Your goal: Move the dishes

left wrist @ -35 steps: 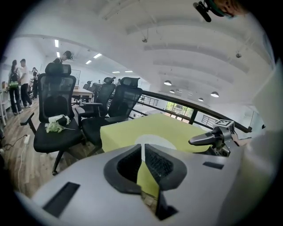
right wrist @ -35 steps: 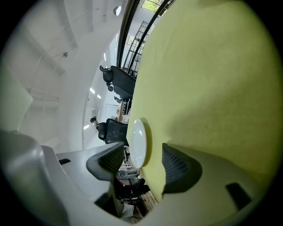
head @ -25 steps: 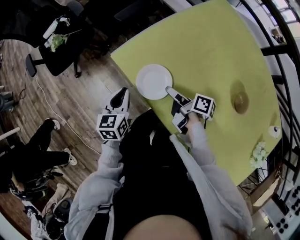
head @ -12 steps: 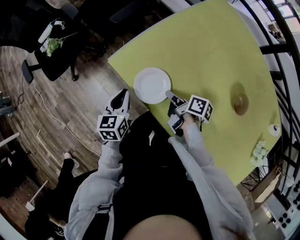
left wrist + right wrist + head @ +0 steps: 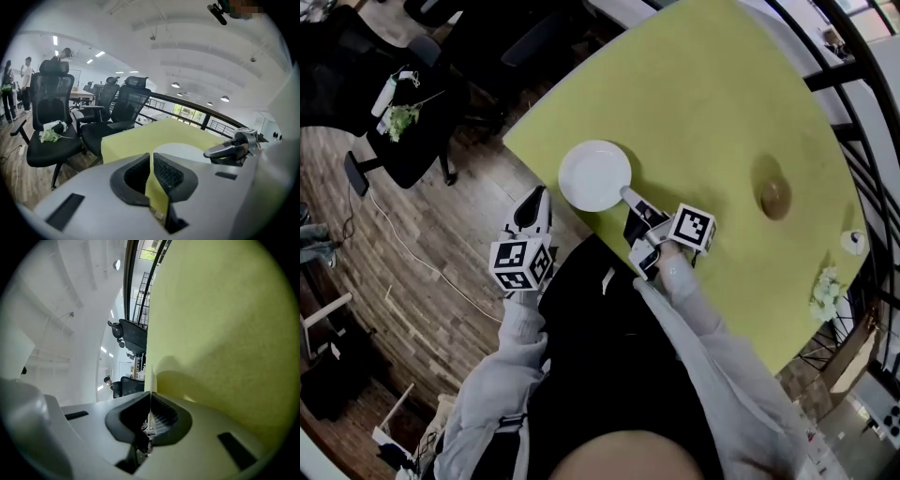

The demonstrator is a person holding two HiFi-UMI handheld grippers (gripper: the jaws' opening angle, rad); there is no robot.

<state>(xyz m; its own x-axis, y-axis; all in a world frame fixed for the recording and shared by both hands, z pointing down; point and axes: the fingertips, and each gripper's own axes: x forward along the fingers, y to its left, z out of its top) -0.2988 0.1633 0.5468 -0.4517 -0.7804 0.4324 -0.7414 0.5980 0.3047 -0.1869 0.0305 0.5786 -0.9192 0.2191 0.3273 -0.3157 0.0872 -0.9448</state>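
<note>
- Across the upper part of the head view spreads a yellow-green worktop [image 5: 722, 103].
- Near its corner edge lies a round white plate [image 5: 593, 175].
- Right hand-held gripper [image 5: 625, 193]: its jaws have just been closing and pinch the plate's near rim.
- Left hand-held gripper [image 5: 534, 199]: just off the worktop's edge, jaws all but together, nothing between them.
- A small brown bowl [image 5: 774, 197] sits well apart from the plate.
</note>
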